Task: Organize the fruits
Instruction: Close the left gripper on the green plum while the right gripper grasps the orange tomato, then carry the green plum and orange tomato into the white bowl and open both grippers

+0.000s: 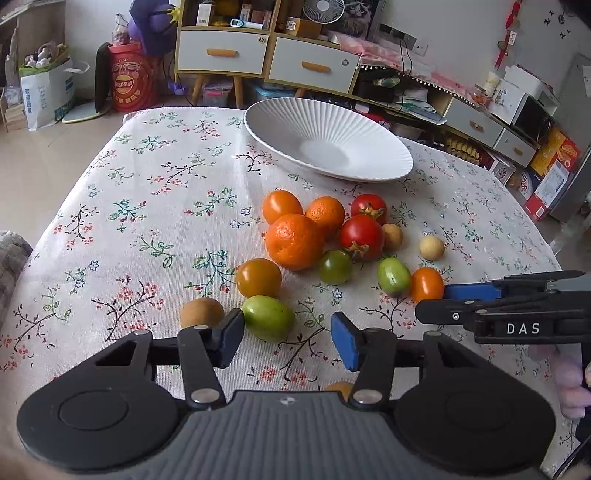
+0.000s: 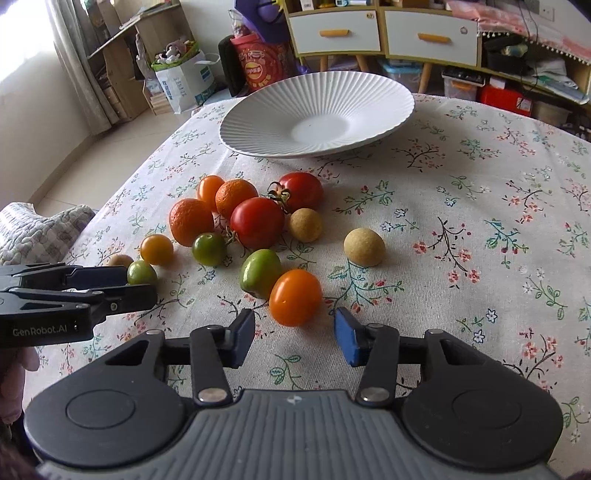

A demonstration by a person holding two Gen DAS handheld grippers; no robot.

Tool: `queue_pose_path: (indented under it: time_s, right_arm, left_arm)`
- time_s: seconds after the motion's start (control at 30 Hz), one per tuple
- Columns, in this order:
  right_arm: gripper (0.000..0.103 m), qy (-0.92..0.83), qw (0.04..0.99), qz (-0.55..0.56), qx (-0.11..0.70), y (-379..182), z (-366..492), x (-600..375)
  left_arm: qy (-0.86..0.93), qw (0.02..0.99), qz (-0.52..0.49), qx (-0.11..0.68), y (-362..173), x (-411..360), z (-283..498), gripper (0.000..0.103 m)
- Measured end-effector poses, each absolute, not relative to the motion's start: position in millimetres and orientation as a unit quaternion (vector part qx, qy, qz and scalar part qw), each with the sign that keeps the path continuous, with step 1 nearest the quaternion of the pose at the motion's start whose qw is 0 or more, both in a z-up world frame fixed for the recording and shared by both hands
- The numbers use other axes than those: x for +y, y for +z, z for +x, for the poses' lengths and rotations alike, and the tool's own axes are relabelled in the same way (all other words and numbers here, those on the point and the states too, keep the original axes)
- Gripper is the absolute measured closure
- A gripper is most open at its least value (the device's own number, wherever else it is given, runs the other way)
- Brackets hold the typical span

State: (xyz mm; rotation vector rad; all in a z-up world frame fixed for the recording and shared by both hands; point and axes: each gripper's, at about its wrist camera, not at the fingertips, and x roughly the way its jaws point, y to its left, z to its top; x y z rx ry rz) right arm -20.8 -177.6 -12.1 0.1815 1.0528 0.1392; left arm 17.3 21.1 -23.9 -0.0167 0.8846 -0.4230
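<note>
Your fingers (image 1: 236, 334) on both grippers are apart, gripping nothing; plate (image 2: 258, 122) empty, fruits (image 2: 255, 221) on bench (image 2: 461, 184).

This is a home, a lived-in living or dining room. A table (image 2: 461, 177) with a floral cloth stands in the middle, bearing a white ribbed plate (image 2: 258, 110) and loose fruit (image 2: 255, 221). Behind it runs a low wooden cabinet (image 1: 221, 51) with white drawers and orange handles, its shelves crowded with boxes and a small fan (image 1: 323, 9). Storage bins and cartons sit on the tiled floor (image 2: 103, 162), beside a red snack tub (image 1: 133, 81) and a paper bag (image 1: 48, 92) stuffed with soft toys. A red charm (image 1: 511, 33) hangs on the wall, a curtain (image 2: 74, 55) covers a bright window, and a quilted cushion (image 2: 33, 229) lies at the table's edge.
</note>
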Motion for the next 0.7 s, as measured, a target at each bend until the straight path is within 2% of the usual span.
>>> queue_pose_path:
  time_s: [0.27,0.37,0.43,0.5,0.7]
  right_arm:
    - [0.065,0.062,0.863,0.09,0.493,-13.4,-16.8,-178.0]
    - [0.066,0.064,0.864,0.094,0.49,-14.1,-15.8,-178.2]
    - [0.07,0.061,0.865,0.092,0.49,-14.1,-15.3,-177.6]
    - [0.074,0.059,0.866,0.091,0.489,-14.2,-15.1,-177.7]
    - [0.075,0.057,0.867,0.092,0.486,-13.4,-15.4,-178.0]
  left_arm:
    - [-0.185,0.885,-0.007,0.428,-31.8,19.2,23.5,0.056]
    - [-0.179,0.886,-0.006,0.427,-34.1,18.2,25.0,0.062]
    - [-0.173,0.888,-0.004,0.427,-35.1,18.3,25.5,0.07]
    - [-0.169,0.889,-0.003,0.426,-34.7,18.7,25.6,0.07]
    - [-0.161,0.891,0.002,0.425,-33.9,18.6,24.8,0.071]
